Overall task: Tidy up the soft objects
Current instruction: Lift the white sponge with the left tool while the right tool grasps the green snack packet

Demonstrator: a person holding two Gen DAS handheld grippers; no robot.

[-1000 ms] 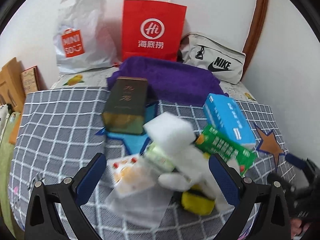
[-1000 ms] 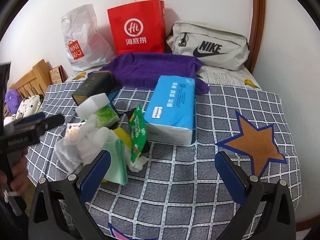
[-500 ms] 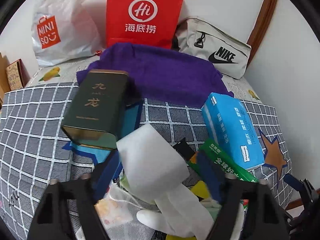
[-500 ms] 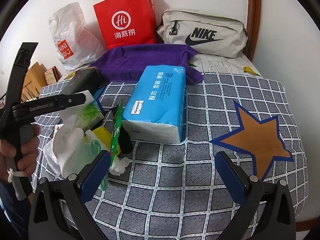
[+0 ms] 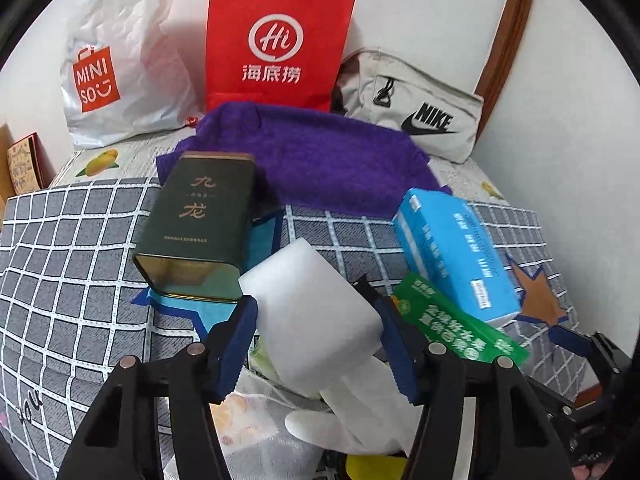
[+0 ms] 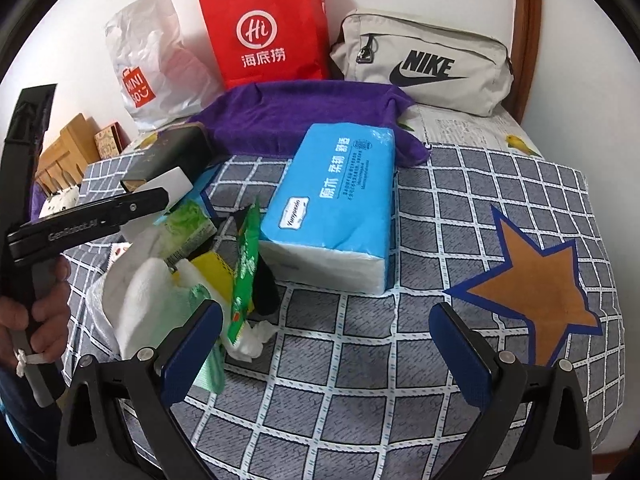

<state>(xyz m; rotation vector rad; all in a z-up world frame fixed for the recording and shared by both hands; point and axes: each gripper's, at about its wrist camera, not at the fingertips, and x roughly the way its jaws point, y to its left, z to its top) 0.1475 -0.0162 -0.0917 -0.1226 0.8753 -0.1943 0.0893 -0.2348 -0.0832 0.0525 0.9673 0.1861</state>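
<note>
A white foam block (image 5: 312,312) lies on top of a heap of soft things on the checked cloth (image 5: 68,280). My left gripper (image 5: 316,344) straddles it. Its jaws are closing, and both blue pads (image 5: 240,344) touch the block's sides. Under the block lie a white glove-like cloth (image 5: 344,420) and a green packet (image 5: 452,328). In the right wrist view the block (image 6: 172,184) shows beside a blue tissue pack (image 6: 340,204) and a yellow sponge (image 6: 212,268). My right gripper (image 6: 324,344) hangs open over bare checked cloth (image 6: 360,392), with nothing between its fingers.
A dark green tin (image 5: 200,220) lies just left of the block, with a purple towel (image 5: 320,160) behind it. Against the wall stand a white plastic bag (image 5: 120,64), a red paper bag (image 5: 276,40) and a grey pouch (image 5: 412,112). A person's hand (image 6: 36,312) holds the left gripper.
My left gripper has moved forward and down onto the white foam block, and its jaws have narrowed from wide open to touching the block. The right gripper has barely shifted.
</note>
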